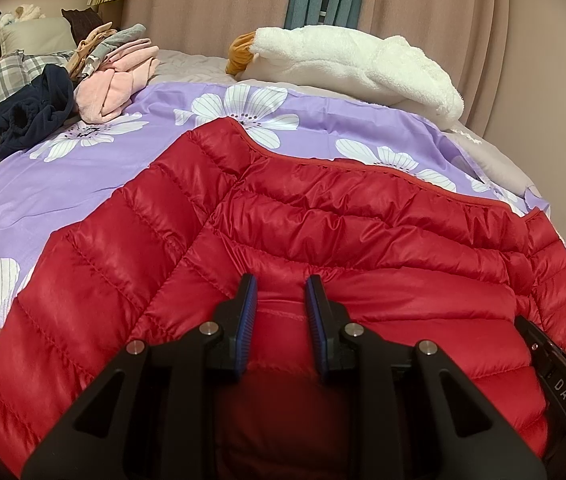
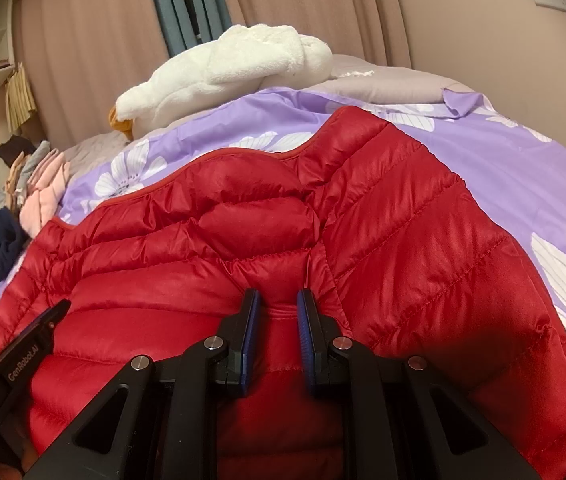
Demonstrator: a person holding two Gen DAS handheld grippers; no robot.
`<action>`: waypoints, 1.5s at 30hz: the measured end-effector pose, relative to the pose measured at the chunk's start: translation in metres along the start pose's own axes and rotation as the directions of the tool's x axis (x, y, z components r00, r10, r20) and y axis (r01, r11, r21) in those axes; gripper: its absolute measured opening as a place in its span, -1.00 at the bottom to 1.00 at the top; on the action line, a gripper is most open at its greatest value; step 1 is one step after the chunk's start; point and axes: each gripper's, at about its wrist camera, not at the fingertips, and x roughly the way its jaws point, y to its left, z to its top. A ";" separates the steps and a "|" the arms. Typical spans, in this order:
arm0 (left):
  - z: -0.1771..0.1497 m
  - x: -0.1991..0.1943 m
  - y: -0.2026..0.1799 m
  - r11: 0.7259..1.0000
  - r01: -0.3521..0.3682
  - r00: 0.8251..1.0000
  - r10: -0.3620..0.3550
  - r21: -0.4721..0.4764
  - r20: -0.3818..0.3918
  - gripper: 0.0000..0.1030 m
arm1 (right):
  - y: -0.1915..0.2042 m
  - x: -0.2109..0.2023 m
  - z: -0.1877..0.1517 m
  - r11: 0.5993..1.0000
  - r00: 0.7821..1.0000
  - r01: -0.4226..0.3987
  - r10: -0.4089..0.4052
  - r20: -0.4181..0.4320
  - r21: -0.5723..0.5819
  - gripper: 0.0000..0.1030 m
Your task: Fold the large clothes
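both hand-held grippers hover low over a red puffer jacket (image 1: 323, 240); we see the left hand-held gripper (image 1: 281, 292) and right hand-held gripper (image 2: 279, 304) each with fingers parted around a ridge of fabric, though we cannot tell whether they pinch it. the jacket's near edge is hidden beneath them. it lies spread on a purple floral sheet (image 1: 83, 184) on the bed.

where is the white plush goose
In both views the white plush goose lies at the bed's far edge by the curtains, beyond the red down jacket.
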 end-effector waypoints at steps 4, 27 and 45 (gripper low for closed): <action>0.001 -0.014 -0.006 0.989 -0.140 0.990 0.139 0.035 0.033 -0.18 | 0.004 -0.003 0.001 1.000 1.000 0.026 -0.026 -0.005 -0.002 -0.65; -0.043 -0.035 0.092 0.938 -0.153 0.986 0.126 -0.311 -0.105 0.52 | 0.094 -0.014 -0.036 0.988 0.999 0.044 -0.041 0.019 -0.146 -0.28; -0.045 -0.030 0.080 0.934 -0.117 0.991 0.088 -0.337 -0.099 0.63 | 0.026 -0.080 -0.005 0.989 0.982 0.146 -0.147 0.114 0.021 -0.28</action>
